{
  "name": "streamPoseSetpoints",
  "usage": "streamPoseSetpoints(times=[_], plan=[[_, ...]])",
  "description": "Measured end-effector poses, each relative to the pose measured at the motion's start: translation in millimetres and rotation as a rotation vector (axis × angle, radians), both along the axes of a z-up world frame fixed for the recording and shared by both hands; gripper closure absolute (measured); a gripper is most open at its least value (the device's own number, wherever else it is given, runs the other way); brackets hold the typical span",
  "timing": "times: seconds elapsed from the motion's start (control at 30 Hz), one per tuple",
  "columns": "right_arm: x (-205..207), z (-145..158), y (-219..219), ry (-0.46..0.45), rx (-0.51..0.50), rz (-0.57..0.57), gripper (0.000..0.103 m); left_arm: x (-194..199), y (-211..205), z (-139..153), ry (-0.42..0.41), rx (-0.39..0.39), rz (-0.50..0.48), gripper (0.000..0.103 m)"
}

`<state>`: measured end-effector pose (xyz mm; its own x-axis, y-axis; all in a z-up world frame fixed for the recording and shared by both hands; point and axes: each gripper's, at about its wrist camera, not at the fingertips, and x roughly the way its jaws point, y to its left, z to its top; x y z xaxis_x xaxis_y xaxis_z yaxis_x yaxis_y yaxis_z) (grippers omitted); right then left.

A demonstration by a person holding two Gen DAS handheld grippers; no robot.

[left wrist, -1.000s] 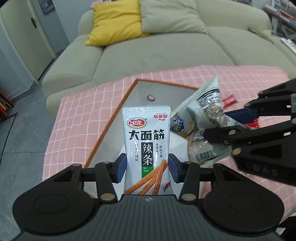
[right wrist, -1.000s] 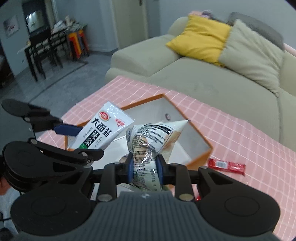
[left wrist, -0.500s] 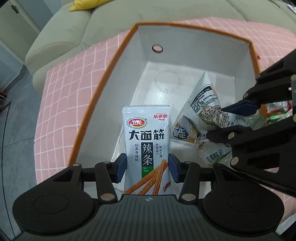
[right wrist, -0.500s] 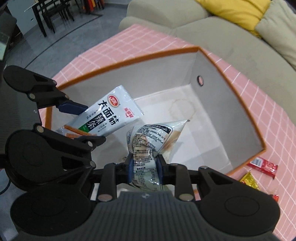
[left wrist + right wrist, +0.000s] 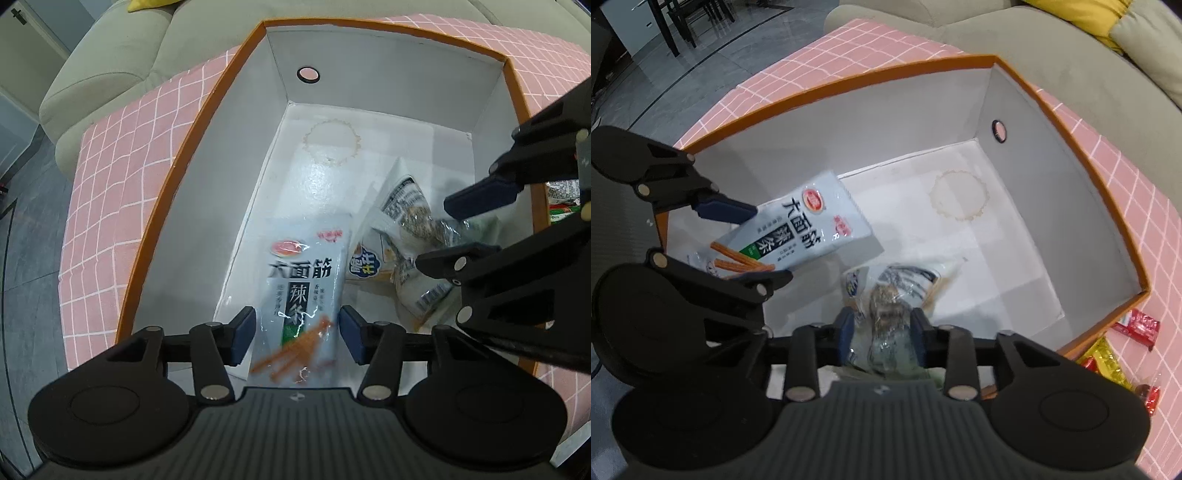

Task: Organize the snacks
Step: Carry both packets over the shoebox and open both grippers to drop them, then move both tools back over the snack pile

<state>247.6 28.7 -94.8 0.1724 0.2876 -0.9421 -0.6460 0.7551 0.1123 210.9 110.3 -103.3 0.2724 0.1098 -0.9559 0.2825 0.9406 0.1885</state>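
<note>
An orange-rimmed box [image 5: 207, 122] with white walls [image 5: 886, 122] fills both views. My left gripper [image 5: 297, 332] hangs inside it, jaws opening. The white spicy-strip packet [image 5: 303, 280] sits blurred between the pads, small gaps on both sides. From the right wrist, this packet [image 5: 809, 225] tilts between the left gripper's [image 5: 746, 245] fingers. My right gripper [image 5: 882, 328] is also in the box, jaws opening. The clear cracker packet [image 5: 890, 295] lies between its pads, low on the box floor. The left wrist shows this packet [image 5: 410, 225] under my right gripper [image 5: 436, 232].
The box stands on a pink checked tablecloth [image 5: 110, 184]. Loose snacks lie outside its right side: a red wrapper [image 5: 1137, 325], a yellow one [image 5: 1104, 362], another red one [image 5: 1152, 398]. A beige sofa [image 5: 1071, 55] runs behind the table. Dark chairs [image 5: 683, 18] stand far left.
Both grippers came down from above the box into it. Both pairs of jaws have widened, and each packet has slipped lower between its pads.
</note>
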Motion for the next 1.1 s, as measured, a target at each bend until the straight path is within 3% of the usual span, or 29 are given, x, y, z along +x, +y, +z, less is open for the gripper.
streamPoseSetpoints(times=[0.13,0.37,0.53,0.83,1.1], plan=[[-5,12,-4,-0.028,0.007,-0.006,0.059,-4,-1,9,-0.020,0.008,0.000,0.033],[-19,48,-16,-0.109,0.029,-0.016,0.054,-17,-4,46,-0.105,0.010,0.011,0.033],[-37,86,-39,-0.196,0.084,-0.062,0.054,-32,-7,82,-0.219,-0.003,0.049,0.033],[-97,122,-113,-0.378,0.181,-0.276,0.054,-79,-45,137,-0.446,-0.117,0.065,0.033],[-145,111,-187,-0.384,0.184,-0.466,0.054,-115,-103,131,-0.511,-0.273,0.018,0.033]])
